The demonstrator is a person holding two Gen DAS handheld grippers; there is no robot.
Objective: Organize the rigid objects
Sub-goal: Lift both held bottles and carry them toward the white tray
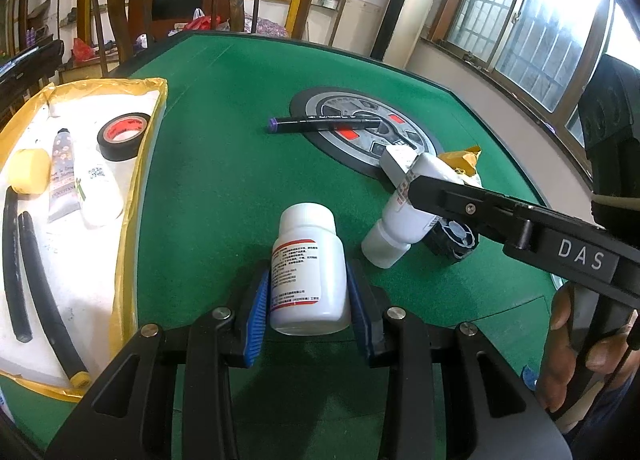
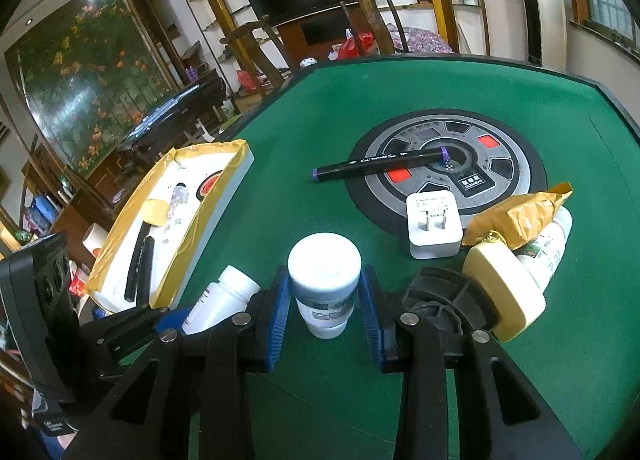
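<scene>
Two white bottles are sitting between the blue pads of the two grippers on the green surface. The left gripper is clamping a labelled bottle by its lower body — both pads are pressing against its sides, and it is standing upright near the front edge. The right gripper is straddling a second bottle; its jaws are sitting spread, with a gap showing on each side, so nothing is being gripped there. In the left wrist view this second bottle is lying tilted, cap toward the camera, with the right gripper's finger crossing over it.

Just right of it, a yellow tape roll is leaning against a black spool, and a third bottle is lying behind them under a crumpled yellow wrapper. A white plug adapter is resting prongs-up on the rim of the round centre panel, and a black marker is lying across that panel's left side.

Off to the left, a yellow-lined tray is holding black tape, a cream tube, a yellow block and two black strips.
</scene>
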